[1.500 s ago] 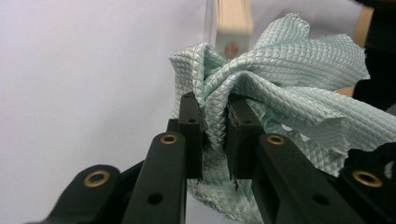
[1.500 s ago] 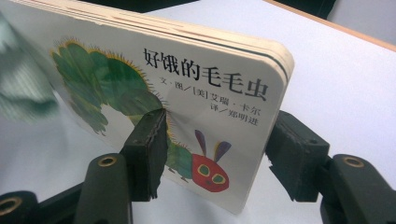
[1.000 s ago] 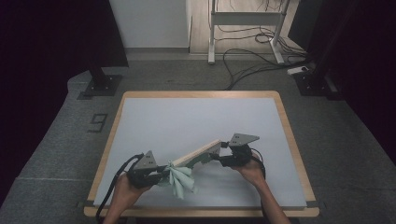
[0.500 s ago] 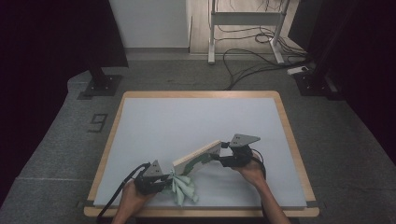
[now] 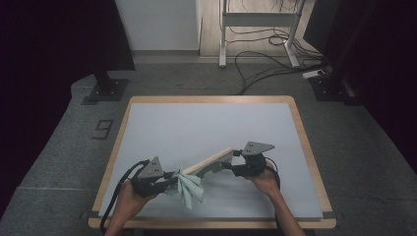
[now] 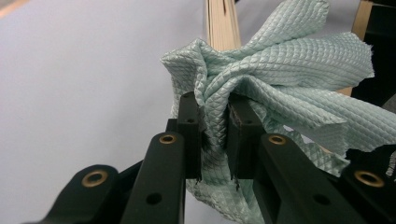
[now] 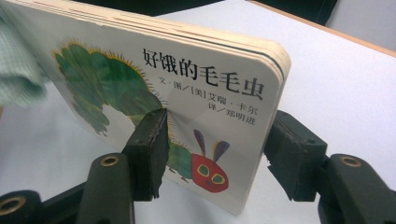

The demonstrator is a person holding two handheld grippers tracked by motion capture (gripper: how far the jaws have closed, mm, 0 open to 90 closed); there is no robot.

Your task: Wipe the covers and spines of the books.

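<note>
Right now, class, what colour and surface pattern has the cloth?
The cloth is pale mint green with a quilted diamond pattern, clearest in the left gripper view.

The cloth [image 6: 280,79] is quilted, matt fabric; the board book [image 7: 187,93] is smooth, thick cardboard.

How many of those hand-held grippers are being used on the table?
2. The left hand-held gripper pinches a green cloth at the table's near edge; the right hand-held gripper clamps a board book beside it.

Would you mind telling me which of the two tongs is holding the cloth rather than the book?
The left tongs: they pinch the pale green cloth, while the right tongs clamp the caterpillar board book.
</note>
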